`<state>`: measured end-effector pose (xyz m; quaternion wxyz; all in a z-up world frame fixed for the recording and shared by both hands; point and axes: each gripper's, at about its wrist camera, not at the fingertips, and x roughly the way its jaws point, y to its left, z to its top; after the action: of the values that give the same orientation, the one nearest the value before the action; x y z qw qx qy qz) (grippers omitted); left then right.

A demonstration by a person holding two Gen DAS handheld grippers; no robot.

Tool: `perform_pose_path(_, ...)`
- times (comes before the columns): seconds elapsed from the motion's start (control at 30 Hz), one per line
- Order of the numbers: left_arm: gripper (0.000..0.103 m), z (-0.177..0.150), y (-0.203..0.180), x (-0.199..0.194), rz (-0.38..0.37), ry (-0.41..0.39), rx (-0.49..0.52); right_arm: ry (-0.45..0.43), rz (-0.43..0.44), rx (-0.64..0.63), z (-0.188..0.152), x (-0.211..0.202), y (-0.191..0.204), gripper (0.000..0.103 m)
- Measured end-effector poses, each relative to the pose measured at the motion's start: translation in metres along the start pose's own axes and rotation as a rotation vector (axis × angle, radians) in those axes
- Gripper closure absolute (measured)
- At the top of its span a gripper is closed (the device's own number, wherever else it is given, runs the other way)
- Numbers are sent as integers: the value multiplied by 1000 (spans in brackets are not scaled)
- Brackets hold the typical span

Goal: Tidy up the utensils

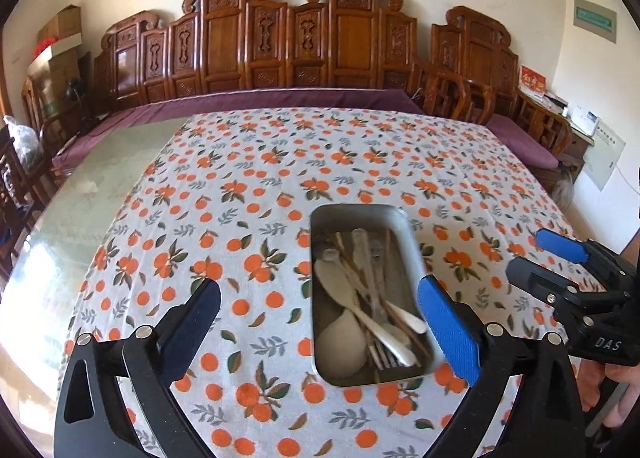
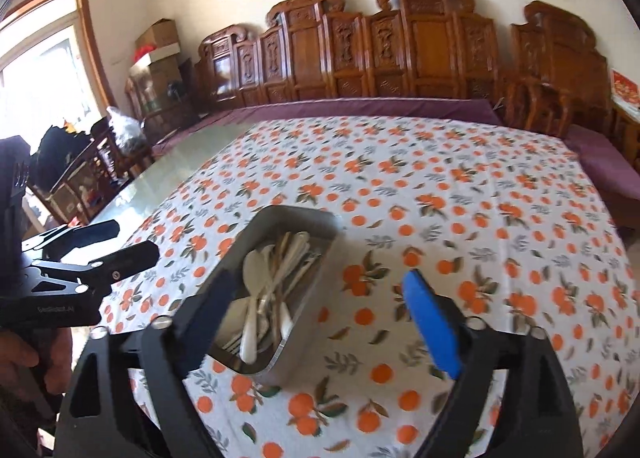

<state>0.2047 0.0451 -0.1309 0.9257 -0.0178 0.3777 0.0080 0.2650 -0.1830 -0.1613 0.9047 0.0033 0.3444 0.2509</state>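
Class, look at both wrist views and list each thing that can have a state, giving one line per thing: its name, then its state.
Metal tin: lidless, resting flat on the tablecloth, holding utensils.
Utensils: piled crosswise inside the tin, none left out on the cloth.
Left gripper: jaws wide open, holding nothing.
Right gripper: jaws wide open, holding nothing.
Tablecloth: spread flat, leaving a strip of table uncovered.

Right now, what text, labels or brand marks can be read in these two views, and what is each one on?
"DAS": on the black body of the right gripper, left wrist view.
Small white lettering on the left gripper body, right wrist view: too blurred to read.
Green wall plaque: too small to read.
Red card with gold characters: unreadable.
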Motion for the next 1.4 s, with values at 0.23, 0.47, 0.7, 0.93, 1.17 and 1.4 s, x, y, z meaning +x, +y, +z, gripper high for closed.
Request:
perform_pose_path(0.23, 8, 9, -21, -36, -20, -88, 33, -81, -48, -3, 1, -51, -13, 3)
perform_pose_path(0.47, 8, 22, -40, -78, -26, -164, 58, -182, -54, -5, 13, -104, -16, 3)
perform_pose_path(0.7, 8, 25, -51, -104, -34, -204, 60, -240, -84, -12, 22, -142, -14, 3)
perform_pose_path(0.93, 8, 22, -55, -114, -33, -225, 66, -265, -106, -8, 22, -158, -15, 3)
perform_pose_path(1.17, 8, 18, -57, -118, -21, -234, 53, -269, -113, -11, 20, -160, -14, 3)
perform_pose_path(1.4, 8, 18, -56, -117, -11, -241, 40, -272, -111, -8, 20, -160, -14, 3)
